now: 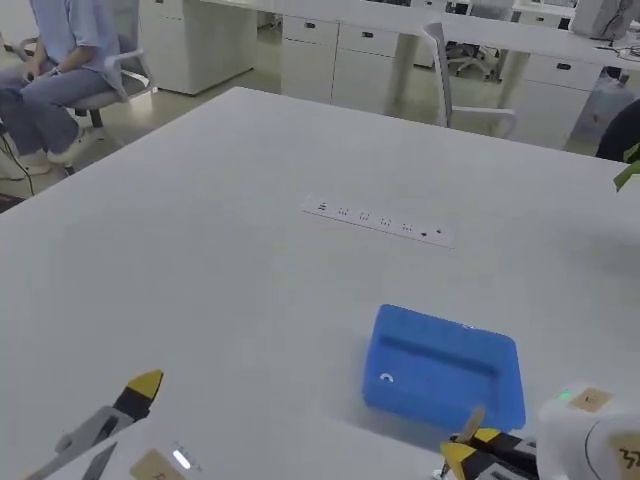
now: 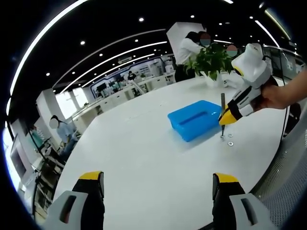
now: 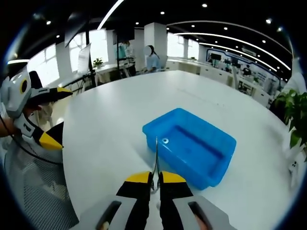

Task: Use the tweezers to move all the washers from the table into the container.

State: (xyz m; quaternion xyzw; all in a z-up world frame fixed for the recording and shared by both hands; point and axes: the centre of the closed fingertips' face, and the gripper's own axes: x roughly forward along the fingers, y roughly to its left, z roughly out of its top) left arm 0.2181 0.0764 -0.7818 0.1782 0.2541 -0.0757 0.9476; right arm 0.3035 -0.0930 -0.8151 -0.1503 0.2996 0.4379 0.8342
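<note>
"While the right gripper pinches the tweezers between pressed-together jaws, what can fail?" asks the student.

"Two washers lie on the table just beside the blue container, close to the tweezers' tip. One washer already rests inside. Flat washers offer little edge, so I judge that the tip may skate off and flick one toward the table's near edge."

"And the left gripper?"

"Its jaws are spread and hold nothing, well apart from the work. Likelier risks are a washer slipping free at the container's wall during the carry, or the tweezers twisting in the jaws if pressed hard against the table."
</note>
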